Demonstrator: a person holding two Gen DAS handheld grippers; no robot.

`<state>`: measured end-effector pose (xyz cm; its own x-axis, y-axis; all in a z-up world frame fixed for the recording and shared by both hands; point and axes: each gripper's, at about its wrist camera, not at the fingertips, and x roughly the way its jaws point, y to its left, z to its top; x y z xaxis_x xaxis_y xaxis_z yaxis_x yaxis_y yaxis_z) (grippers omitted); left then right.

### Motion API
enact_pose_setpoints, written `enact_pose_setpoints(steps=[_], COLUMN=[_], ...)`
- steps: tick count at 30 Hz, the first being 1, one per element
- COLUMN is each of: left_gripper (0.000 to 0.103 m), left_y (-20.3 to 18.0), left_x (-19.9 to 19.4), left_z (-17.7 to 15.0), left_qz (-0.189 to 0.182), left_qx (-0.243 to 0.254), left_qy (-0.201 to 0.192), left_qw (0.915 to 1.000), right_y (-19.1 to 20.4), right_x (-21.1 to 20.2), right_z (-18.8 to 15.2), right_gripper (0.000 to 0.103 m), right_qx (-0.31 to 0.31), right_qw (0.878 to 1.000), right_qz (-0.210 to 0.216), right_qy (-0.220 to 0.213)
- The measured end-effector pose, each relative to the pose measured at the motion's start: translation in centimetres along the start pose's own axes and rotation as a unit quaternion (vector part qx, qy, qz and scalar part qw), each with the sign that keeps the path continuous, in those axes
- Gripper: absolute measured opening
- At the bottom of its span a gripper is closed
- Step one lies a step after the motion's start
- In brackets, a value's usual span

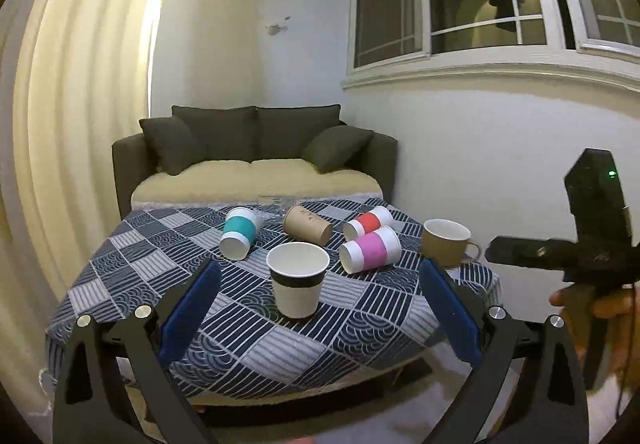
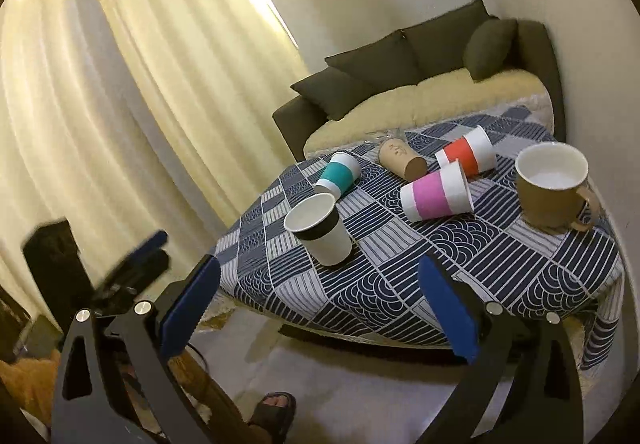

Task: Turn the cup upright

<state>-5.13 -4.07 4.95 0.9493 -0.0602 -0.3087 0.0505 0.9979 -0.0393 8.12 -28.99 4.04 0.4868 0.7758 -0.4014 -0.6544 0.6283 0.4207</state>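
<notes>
**Cups down on the bench, both grippers released**

Cups lie scattered on the patterned bench. In my left wrist view the teal-banded cup lies on its side left of centre, the brown paper cup and red-banded cup at mid-frame, and the pink-banded cup just below the red one. The black-banded cup and the brown mug already stand upright.

My left gripper has its fingers spread wide with nothing between them; so does my right gripper. Both hang short of the bench edge.

I judge the fallen cups light, thin-walled and easily crushed, likely to roll when nudged. I would pinch gently across a coloured band, where the wall looks stiffest.

The left view shows the right gripper's body at the frame's right edge. The right view alone shows a sandalled foot at the bottom, and the mug's white interior, apparently empty.
</notes>
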Motion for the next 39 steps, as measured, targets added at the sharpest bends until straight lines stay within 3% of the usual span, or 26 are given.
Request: enact_pose_setpoints(steps=[8,14,39], left_gripper=[0.097,0.097,0.097], left_y=[2.0,3.4,4.5], left_x=[-2.8,-2.8,0.0], left_z=[-0.3,-1.2,-3.0], left_qz=[-0.001,0.005,0.025], left_qx=[0.014,0.004,-0.014], left_qy=[0.029,0.042,0.067], left_qw=[0.9995,0.9991,0.9974], right_y=[6.0,8.7,7.1], right_x=[0.1,0.4,2.3], right_z=[-1.9,-3.1,-2.4], right_gripper=[0.098,0.098,0.098], right_qx=[-0.109,-0.164,-0.135], right_qw=[0.993,0.984,0.988], right_qz=[-0.042,-0.068,-0.066], right_qy=[-0.007,-0.010,-0.024])
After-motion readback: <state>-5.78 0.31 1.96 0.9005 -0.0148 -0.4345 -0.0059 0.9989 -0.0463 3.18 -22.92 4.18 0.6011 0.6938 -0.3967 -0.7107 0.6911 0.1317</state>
